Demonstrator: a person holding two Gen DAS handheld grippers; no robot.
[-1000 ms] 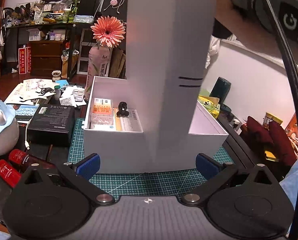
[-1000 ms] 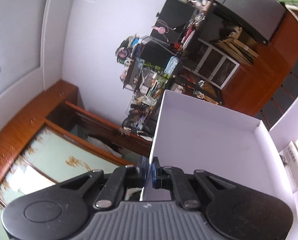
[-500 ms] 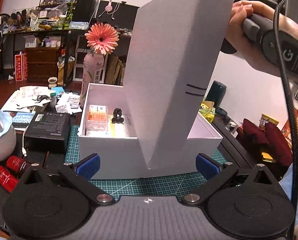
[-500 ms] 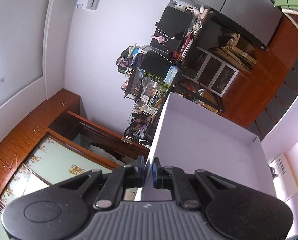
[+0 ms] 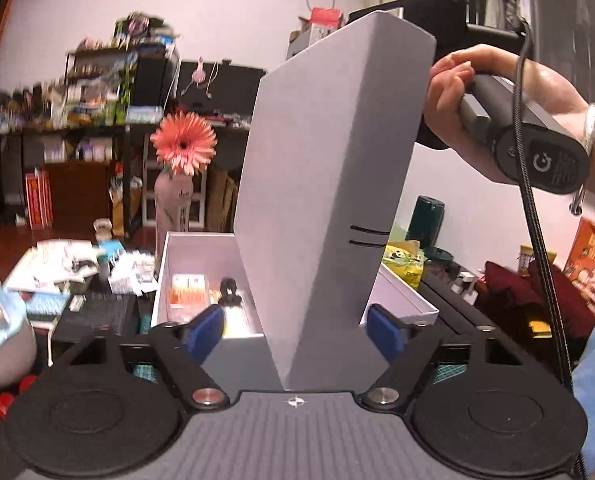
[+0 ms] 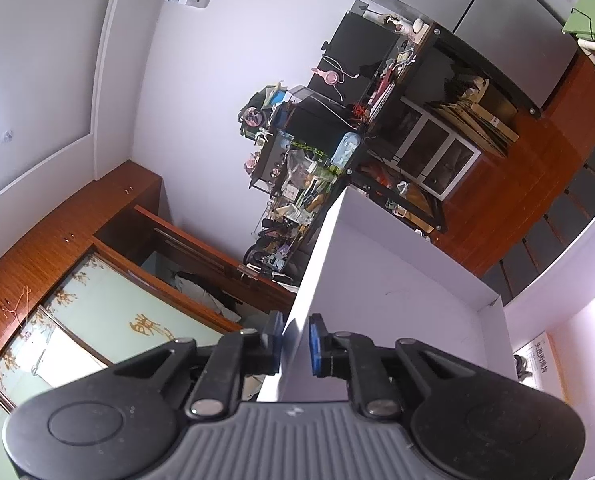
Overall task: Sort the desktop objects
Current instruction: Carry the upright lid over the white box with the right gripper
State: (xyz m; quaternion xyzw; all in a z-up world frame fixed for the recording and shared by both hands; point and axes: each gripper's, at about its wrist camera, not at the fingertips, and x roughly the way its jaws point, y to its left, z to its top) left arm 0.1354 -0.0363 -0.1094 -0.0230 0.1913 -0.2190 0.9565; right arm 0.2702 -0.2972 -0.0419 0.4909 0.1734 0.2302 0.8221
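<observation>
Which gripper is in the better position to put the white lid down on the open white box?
Right. The right gripper already grips the lid, tilted over the white box. The left gripper is open and holds nothing; its fingers straddle the lid's lower corner.

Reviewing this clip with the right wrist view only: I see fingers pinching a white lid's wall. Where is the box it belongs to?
Observer: The left wrist view shows the open white box on the desk behind the lid, which hangs tilted with one corner down.
Operator: Is anything in the box?
Observer: An orange-and-white carton, with a black clip beside it.
Operator: And the left gripper?
Observer: The left gripper is open, its fingers straddling the lid's low corner.
</observation>
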